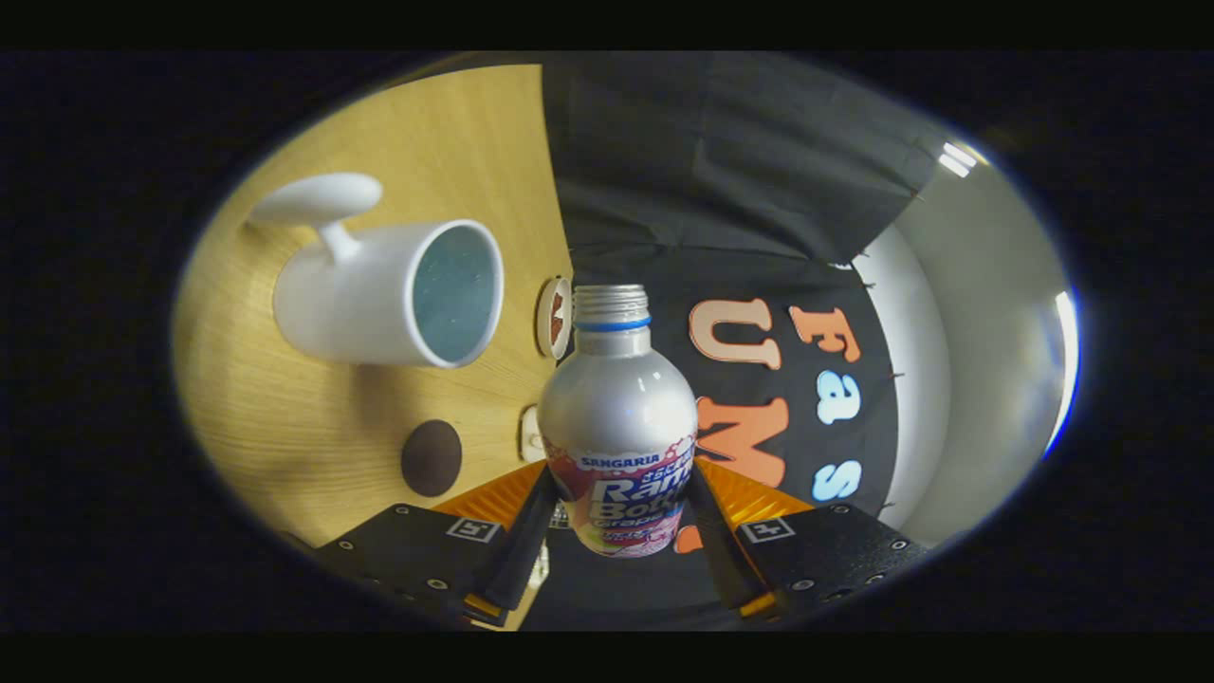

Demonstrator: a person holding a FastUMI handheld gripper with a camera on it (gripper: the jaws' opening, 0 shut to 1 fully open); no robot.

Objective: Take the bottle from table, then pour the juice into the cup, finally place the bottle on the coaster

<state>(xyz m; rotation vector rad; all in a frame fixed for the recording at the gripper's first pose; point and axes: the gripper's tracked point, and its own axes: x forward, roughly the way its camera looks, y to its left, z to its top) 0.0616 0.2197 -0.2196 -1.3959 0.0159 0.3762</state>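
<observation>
A silver bottle [618, 417] with a threaded open neck, a blue ring and a printed label sits between my fingers, and my gripper [618, 517] is shut on the bottle's labelled lower body. The view is rolled, so the wooden table [313, 436] stands tilted beside the bottle. A white cup [379, 289] with a handle stands on the table just beyond the bottle's neck, its open mouth facing the neck. A dark round coaster [431, 457] lies on the wood near my finger [520, 550].
A round disc [554, 318] with a red mark lies on the table close to the bottle neck. A small pale tile [529, 433] lies near the bottle's body. Black cloth wall and a pale wall stand behind.
</observation>
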